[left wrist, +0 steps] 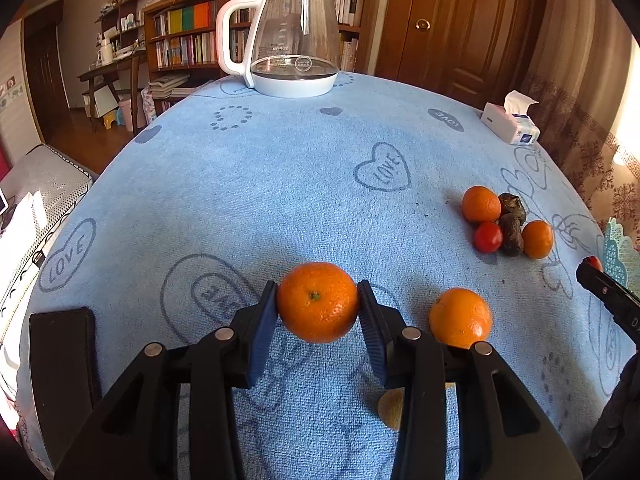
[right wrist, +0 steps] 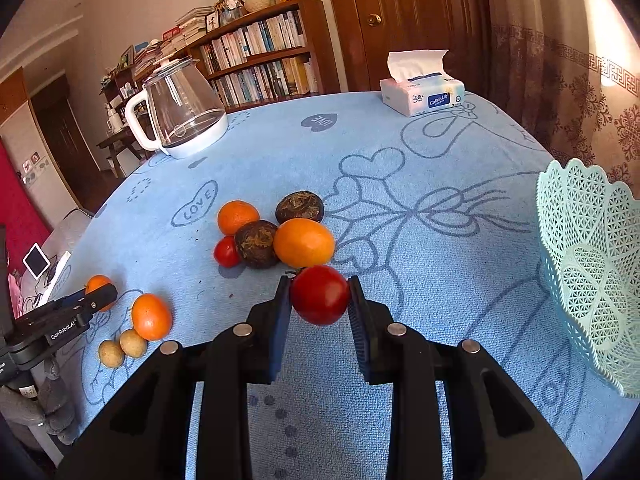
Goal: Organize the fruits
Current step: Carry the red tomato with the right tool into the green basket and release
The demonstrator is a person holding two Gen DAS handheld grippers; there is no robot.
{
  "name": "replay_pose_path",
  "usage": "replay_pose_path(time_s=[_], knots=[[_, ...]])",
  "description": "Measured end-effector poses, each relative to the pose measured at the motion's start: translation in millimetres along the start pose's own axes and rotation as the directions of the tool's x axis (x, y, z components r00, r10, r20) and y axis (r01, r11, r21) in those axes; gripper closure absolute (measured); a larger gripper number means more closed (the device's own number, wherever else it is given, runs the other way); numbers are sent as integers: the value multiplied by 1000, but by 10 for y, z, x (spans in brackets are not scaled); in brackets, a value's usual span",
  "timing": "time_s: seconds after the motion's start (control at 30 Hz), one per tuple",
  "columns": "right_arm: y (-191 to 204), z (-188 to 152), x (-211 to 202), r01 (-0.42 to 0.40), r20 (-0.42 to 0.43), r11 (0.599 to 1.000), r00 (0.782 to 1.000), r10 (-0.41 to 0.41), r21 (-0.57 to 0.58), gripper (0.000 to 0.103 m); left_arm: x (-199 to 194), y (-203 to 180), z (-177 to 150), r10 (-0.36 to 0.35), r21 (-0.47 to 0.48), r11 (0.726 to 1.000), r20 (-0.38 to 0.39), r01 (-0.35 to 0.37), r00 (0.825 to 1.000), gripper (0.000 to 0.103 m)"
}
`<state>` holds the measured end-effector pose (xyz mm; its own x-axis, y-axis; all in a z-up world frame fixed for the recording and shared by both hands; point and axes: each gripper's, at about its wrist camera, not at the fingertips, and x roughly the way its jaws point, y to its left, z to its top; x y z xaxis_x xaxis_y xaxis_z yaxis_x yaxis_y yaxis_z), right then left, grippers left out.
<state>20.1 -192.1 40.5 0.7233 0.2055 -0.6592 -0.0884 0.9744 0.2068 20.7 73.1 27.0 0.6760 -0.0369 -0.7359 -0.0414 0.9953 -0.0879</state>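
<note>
Two tools, each clamped: left tool (left wrist: pixel 318 306) around orange (left wrist: pixel 318 302), right tool (right wrist: pixel 319 300) around tomato (right wrist: pixel 320 295).

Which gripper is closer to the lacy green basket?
Right. The right gripper, clamped on a tomato, is just left of the basket. The left gripper, holding an orange, is farther left.

tablecloth (right wrist: pixel 400 160): blue terry cloth, matt, nubbly
basket (right wrist: pixel 592 264): pale plastic lattice
tomato (right wrist: pixel 320 294): glossy, smooth
kettle (left wrist: pixel 294 36): clear glass, white plastic base
</note>
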Motion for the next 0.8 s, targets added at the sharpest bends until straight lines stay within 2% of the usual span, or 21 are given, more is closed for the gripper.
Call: replay_pose_path(time_s=[0.37,0.8], knots=[[-278,36,-405,18,85,999,996,-22,41,74,-249,-203,33,-23,37,999,37,22,999,63],[-1094,188,-926,107,181,971,972,-147,214,74,-487,-527,62,-57,97,994,71,50,996,63]])
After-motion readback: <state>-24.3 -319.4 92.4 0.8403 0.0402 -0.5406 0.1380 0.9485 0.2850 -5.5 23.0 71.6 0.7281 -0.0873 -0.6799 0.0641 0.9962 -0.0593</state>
